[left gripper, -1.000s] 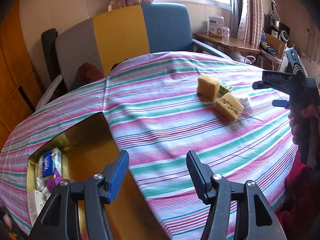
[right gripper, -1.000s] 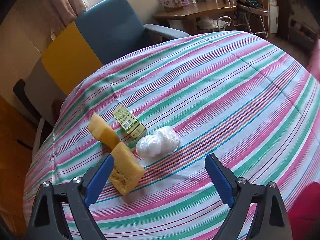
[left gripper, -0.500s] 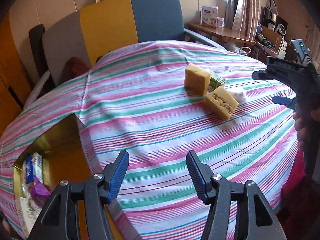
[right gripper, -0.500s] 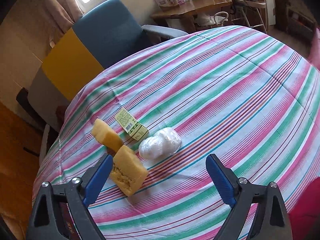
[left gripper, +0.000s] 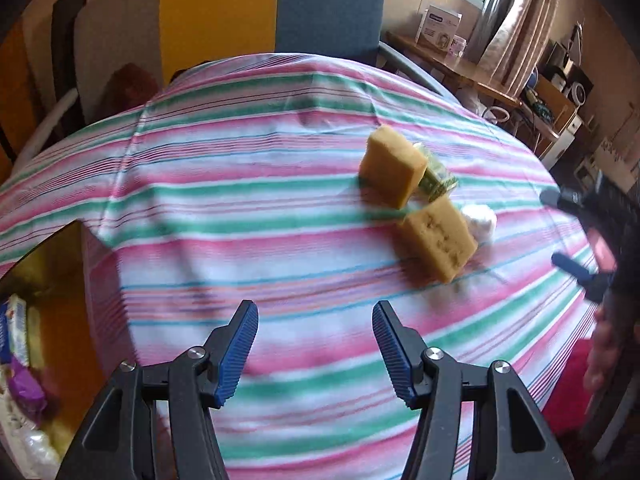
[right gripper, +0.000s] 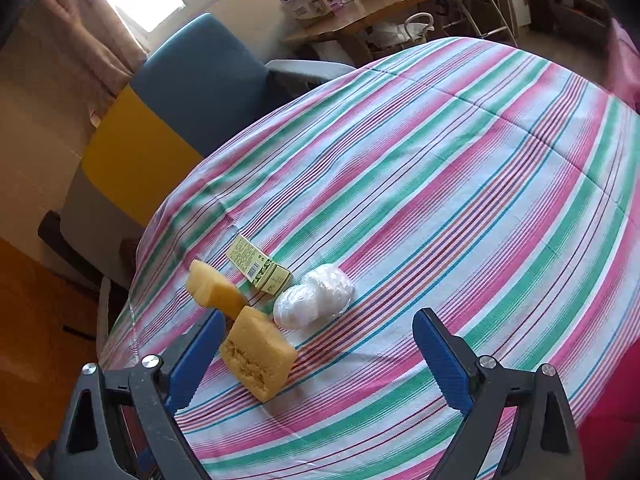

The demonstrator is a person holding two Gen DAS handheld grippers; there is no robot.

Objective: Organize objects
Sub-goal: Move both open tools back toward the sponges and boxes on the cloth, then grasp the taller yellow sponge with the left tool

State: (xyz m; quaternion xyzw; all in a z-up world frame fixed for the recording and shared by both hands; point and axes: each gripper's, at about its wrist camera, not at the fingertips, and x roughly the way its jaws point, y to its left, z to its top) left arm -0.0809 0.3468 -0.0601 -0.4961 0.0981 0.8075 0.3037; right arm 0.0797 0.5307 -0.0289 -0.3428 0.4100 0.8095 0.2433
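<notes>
Two yellow sponge blocks lie on the striped tablecloth: a near one [right gripper: 258, 354] [left gripper: 438, 242] and a far one [right gripper: 214, 290] [left gripper: 392, 168]. A small green carton [right gripper: 260, 270] [left gripper: 434, 180] and a white plastic-wrapped bundle [right gripper: 316, 296] [left gripper: 480, 220] lie beside them. My right gripper [right gripper: 316, 354] is open and empty, just short of the near sponge and bundle; it also shows in the left wrist view [left gripper: 576, 248]. My left gripper [left gripper: 314, 346] is open and empty over bare cloth, well short of the sponges.
The striped table [right gripper: 460, 184] drops off at the left, where a yellow-lined box [left gripper: 48, 280] holds packets on the floor. A blue, yellow and grey chair [left gripper: 280, 20] stands behind. A wooden desk [right gripper: 360, 16] with boxes stands further back.
The left gripper has moved forward and right over the table, so the sponges look nearer and the floor box has slid to the left edge. The right gripper has edged closer to the objects.
</notes>
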